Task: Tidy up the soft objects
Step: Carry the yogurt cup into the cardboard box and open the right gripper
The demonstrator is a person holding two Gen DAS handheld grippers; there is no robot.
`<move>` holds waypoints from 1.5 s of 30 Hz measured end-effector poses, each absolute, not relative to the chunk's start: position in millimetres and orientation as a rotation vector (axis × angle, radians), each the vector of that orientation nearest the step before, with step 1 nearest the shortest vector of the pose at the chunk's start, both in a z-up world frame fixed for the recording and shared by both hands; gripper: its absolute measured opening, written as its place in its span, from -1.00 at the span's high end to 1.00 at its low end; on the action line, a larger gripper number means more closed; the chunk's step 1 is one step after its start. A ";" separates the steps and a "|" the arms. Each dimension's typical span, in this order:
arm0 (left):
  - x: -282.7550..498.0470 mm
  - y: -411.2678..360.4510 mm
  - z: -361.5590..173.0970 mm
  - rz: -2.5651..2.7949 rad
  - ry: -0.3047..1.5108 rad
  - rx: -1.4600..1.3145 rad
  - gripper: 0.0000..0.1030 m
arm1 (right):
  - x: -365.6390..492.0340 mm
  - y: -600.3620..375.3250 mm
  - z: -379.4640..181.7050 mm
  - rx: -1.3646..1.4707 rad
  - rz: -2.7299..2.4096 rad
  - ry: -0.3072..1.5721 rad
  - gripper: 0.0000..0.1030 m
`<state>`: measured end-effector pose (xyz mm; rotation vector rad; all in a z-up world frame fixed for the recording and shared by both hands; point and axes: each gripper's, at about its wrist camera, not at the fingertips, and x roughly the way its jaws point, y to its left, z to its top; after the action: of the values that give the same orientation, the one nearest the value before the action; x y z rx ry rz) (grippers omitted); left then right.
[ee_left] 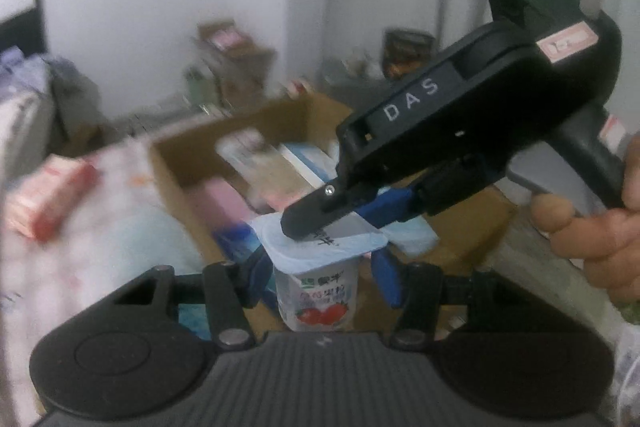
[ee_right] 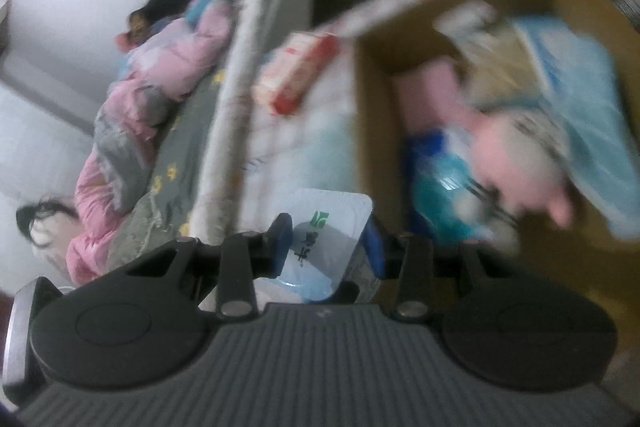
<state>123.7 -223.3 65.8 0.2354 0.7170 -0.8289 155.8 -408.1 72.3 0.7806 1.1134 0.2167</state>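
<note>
A yogurt cup [ee_left: 318,291] with a pale blue foil lid and a strawberry label sits upright between my left gripper's [ee_left: 320,283] blue fingers [ee_left: 386,279], which stand a little apart from its sides. My right gripper [ee_left: 340,223] comes in from the upper right and its jaws close on the lid's edge. In the right wrist view the lid [ee_right: 326,235] lies between the right gripper's [ee_right: 328,247] blue pads [ee_right: 282,239]. Below is an open cardboard box [ee_right: 376,131] holding blue packs and a pink soft toy [ee_right: 516,163].
A red and white carton [ee_right: 298,71] lies on a white padded bundle [ee_right: 304,147] left of the box. A bed with pink and grey bedding [ee_right: 132,115] lies further left. Shelves and clutter [ee_left: 236,63] stand by the far wall. The background is motion-blurred.
</note>
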 end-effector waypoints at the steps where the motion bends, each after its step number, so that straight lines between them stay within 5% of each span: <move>1: 120.8 -229.8 58.0 -0.840 0.737 0.246 -0.07 | 151.2 -413.7 63.3 0.799 0.201 1.125 0.25; 10: 137.2 -241.6 12.3 -0.861 0.976 0.258 -0.22 | 144.1 -444.4 -25.1 0.974 0.179 1.281 0.23; 19: 135.0 -215.3 48.1 -0.814 0.846 0.227 -0.60 | 152.7 -448.1 -49.9 0.936 0.169 1.310 0.22; 45: 78.5 14.5 45.9 -0.314 0.772 -0.102 -0.66 | 159.0 -416.4 -47.2 0.715 0.243 1.372 0.52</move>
<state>78.5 14.5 45.9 -0.1022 0.7721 -0.3138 159.0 -416.4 -47.2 0.7151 1.3723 0.2427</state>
